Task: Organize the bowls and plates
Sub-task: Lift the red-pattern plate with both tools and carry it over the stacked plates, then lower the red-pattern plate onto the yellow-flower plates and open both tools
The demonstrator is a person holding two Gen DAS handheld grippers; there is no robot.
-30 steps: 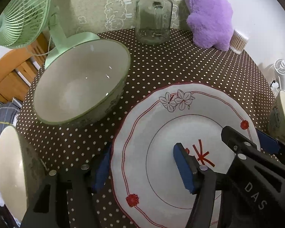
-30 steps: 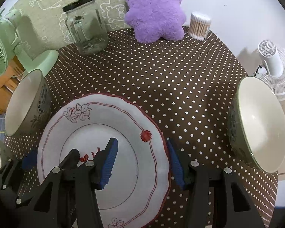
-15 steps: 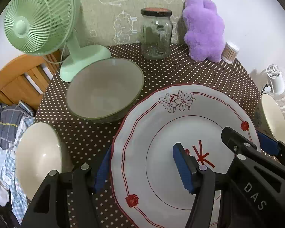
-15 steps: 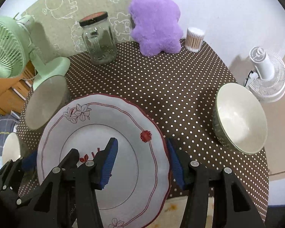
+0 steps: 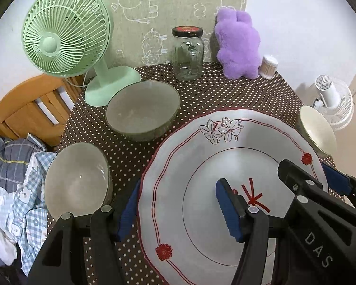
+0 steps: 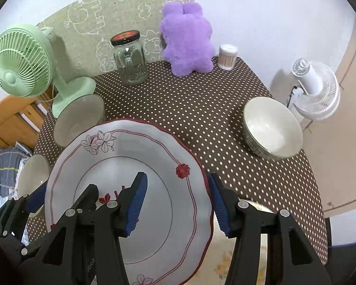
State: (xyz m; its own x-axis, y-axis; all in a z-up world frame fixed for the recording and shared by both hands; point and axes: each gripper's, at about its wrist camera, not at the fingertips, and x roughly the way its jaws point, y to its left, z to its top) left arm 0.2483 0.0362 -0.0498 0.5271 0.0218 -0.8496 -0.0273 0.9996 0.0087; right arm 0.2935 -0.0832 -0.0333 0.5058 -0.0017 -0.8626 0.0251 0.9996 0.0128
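Keeping the plate (image 5: 225, 166) level, both grippers (image 5: 178, 211) (image 6: 178, 204) are apparently pinching opposite rims in their jaws; aiming past the bowl (image 5: 142, 111) at eleven o'clock.

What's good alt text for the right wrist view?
A flowered plate, held at opposite rims by two hand-held grippers, right and left, above a dotted table with bowls, a jar and a green fan.

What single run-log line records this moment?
plate: raised | left gripper: gripping rim | right gripper: gripping rim | bowls: three, on table
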